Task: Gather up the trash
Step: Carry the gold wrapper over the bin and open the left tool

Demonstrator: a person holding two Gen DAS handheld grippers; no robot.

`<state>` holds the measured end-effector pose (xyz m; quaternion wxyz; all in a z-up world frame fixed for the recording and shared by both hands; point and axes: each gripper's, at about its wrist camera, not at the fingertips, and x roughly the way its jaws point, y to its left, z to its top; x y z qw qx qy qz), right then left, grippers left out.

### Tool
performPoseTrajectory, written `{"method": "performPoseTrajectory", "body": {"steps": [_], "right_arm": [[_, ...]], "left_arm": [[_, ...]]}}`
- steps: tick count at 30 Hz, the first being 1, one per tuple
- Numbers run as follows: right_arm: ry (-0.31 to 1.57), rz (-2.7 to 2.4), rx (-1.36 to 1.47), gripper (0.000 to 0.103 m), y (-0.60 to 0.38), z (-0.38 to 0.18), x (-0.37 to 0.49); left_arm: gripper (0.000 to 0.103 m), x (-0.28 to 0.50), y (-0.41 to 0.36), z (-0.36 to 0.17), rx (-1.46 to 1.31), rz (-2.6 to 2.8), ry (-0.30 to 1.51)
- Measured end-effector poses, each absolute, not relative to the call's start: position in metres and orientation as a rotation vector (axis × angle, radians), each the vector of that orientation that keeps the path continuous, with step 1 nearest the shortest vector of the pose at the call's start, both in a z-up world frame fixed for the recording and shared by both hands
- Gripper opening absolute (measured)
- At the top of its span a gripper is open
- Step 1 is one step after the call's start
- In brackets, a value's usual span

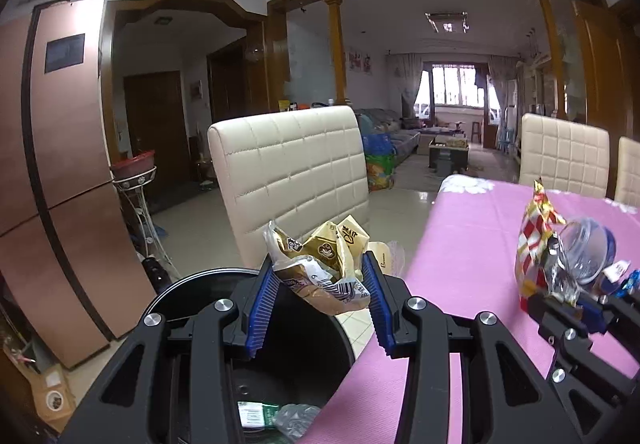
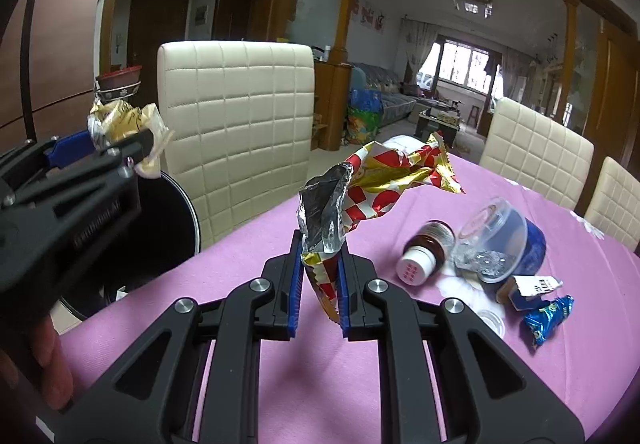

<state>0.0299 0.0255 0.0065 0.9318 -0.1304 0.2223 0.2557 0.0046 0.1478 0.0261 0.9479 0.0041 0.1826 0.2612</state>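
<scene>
My left gripper is shut on a crumpled gold and brown snack wrapper and holds it above the open black trash bin; the bin holds a green packet and clear plastic. It also shows in the right wrist view, with the bin below it. My right gripper is shut on a red, white and gold foil wrapper, held above the pink tablecloth. That wrapper also shows in the left wrist view.
On the table lie a brown bottle with a white cap, a clear plastic cup with foil, a blue tub, a torn blue carton and a blue candy wrapper. Cream chairs stand around the table.
</scene>
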Motion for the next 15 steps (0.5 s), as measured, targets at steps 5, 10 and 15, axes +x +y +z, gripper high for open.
{"method": "performPoseTrajectory", "body": {"steps": [5, 10, 15], "right_arm": [[0.454, 0.536, -0.279, 0.016, 0.035, 0.004, 0.027], [0.453, 0.541, -0.283, 0.016, 0.037, 0.003, 0.027], [0.452, 0.541, -0.285, 0.016, 0.037, 0.001, 0.028]], "left_arm": [[0.041, 0.007, 0.155, 0.020, -0.013, 0.542, 0.403], [0.041, 0.004, 0.164, 0.021, -0.035, 0.569, 0.408], [0.041, 0.005, 0.171, 0.021, -0.042, 0.587, 0.418]]}}
